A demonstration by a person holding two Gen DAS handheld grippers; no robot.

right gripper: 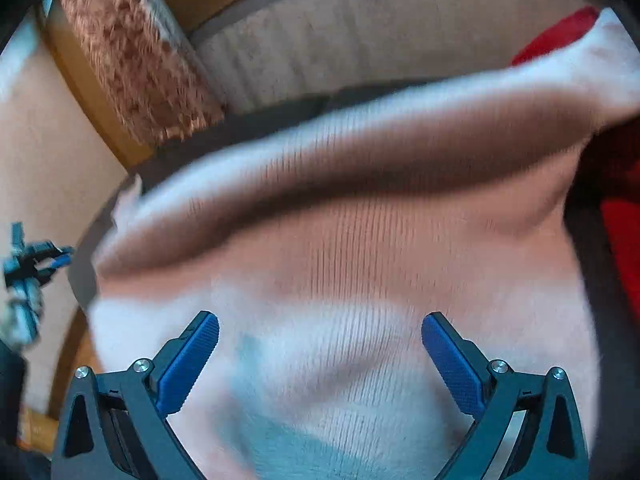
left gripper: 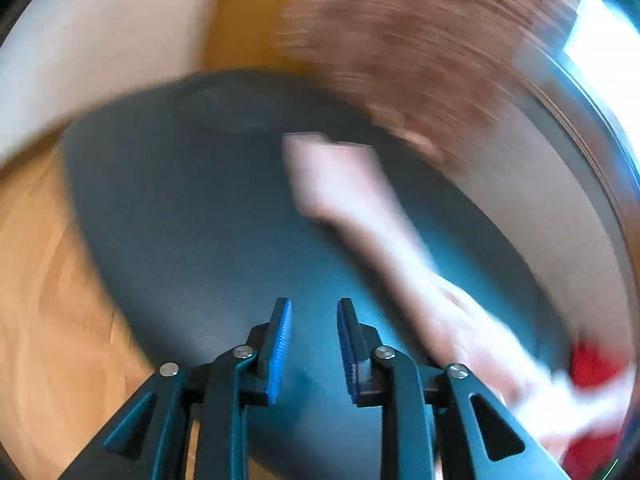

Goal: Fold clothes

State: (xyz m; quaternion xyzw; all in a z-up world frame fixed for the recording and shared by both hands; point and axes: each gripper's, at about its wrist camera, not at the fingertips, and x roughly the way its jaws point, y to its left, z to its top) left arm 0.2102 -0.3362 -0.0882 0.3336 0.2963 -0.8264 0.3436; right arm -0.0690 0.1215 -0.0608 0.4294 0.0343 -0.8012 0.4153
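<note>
Basically both views are motion-blurred. Left tool [left gripper: 313, 312] hangs over the dark round table [left gripper: 192, 216], blue pads [left gripper: 280, 344] a narrow gap apart, nothing between them. Pale pink ribbed garment [left gripper: 360, 200] stretches across the table from its middle toward the lower right of the left view, well clear of that tool. Right tool [right gripper: 320, 332] has its jaws spread wide, empty, directly above the same garment [right gripper: 340, 240], which fills most of its view; contact cannot be told. Red cloth [right gripper: 560, 36] lies at the garment's far right end. Brown shaggy rug [right gripper: 136, 60] lies beyond the table.
</note>
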